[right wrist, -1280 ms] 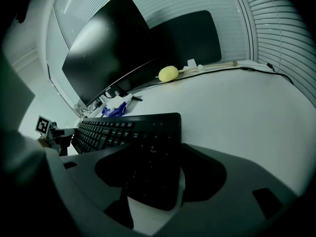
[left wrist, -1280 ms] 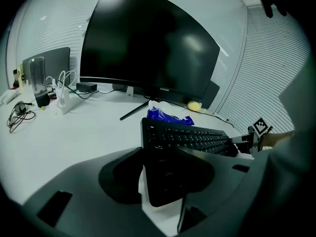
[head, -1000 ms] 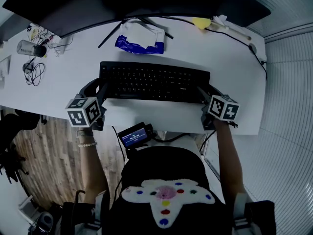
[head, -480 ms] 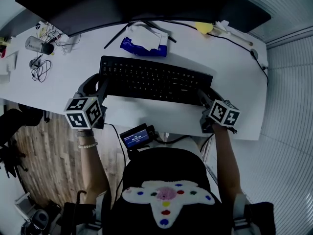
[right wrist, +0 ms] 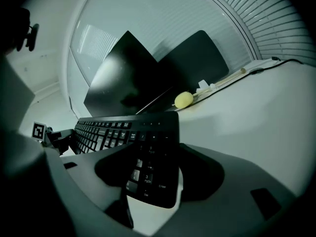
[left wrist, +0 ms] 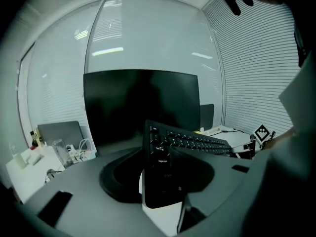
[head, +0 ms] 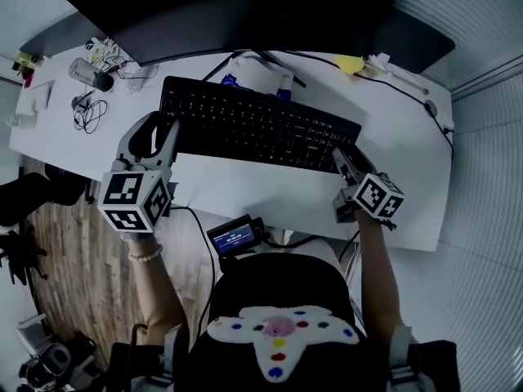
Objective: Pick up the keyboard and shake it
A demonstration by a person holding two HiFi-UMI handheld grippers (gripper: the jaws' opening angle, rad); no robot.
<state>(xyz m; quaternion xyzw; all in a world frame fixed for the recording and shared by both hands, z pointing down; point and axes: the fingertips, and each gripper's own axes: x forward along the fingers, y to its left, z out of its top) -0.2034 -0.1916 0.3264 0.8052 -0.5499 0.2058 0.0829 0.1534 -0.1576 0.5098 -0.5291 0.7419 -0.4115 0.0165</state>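
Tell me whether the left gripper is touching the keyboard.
Touching. The left gripper view shows the keyboard's left end pinched between the jaws of the left gripper, with no gap on either side.

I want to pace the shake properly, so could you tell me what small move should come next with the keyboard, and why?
Probably a short, gentle up-and-down shake. The left gripper and right gripper each clamp an end of the keyboard, which looks raised off the desk, near the monitor, so small strokes seem safest.
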